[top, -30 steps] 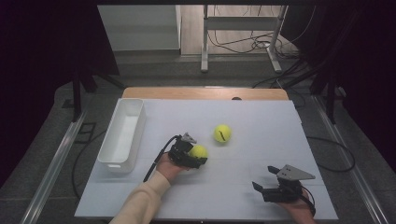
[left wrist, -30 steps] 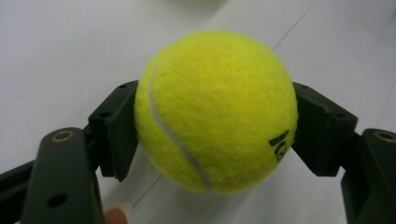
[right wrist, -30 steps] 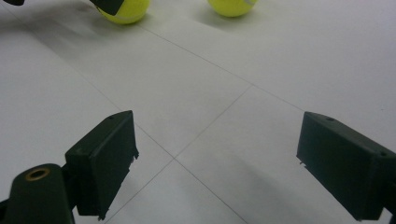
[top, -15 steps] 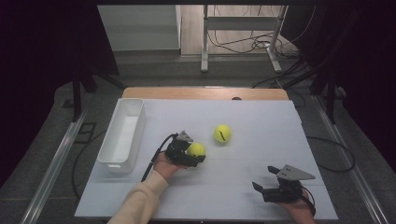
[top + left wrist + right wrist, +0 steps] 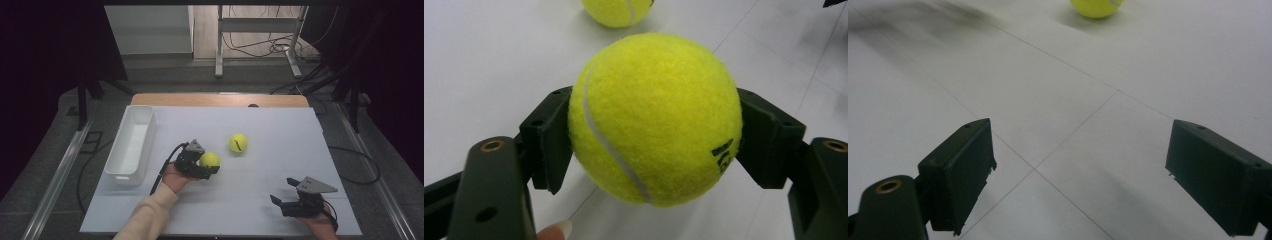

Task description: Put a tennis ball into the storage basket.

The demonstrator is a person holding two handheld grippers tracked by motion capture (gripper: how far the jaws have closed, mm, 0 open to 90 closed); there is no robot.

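My left gripper [image 5: 207,165] is shut on a yellow tennis ball [image 5: 209,160] near the middle of the white table. Up close in the left gripper view, the ball [image 5: 655,117] sits squeezed between both black pads [image 5: 549,140]. A second tennis ball [image 5: 238,142] lies loose on the table just beyond and to the right, seen again as the far ball [image 5: 616,11] and the distant ball [image 5: 1096,7]. My right gripper [image 5: 281,202] rests low at the front right, open, with bare table between its fingers [image 5: 960,172].
A long white bin [image 5: 131,145] stands along the table's left side, left of my left gripper. The white board [image 5: 300,150] ends at a wooden strip at the back. Dark floor, cables and a metal stand lie beyond.
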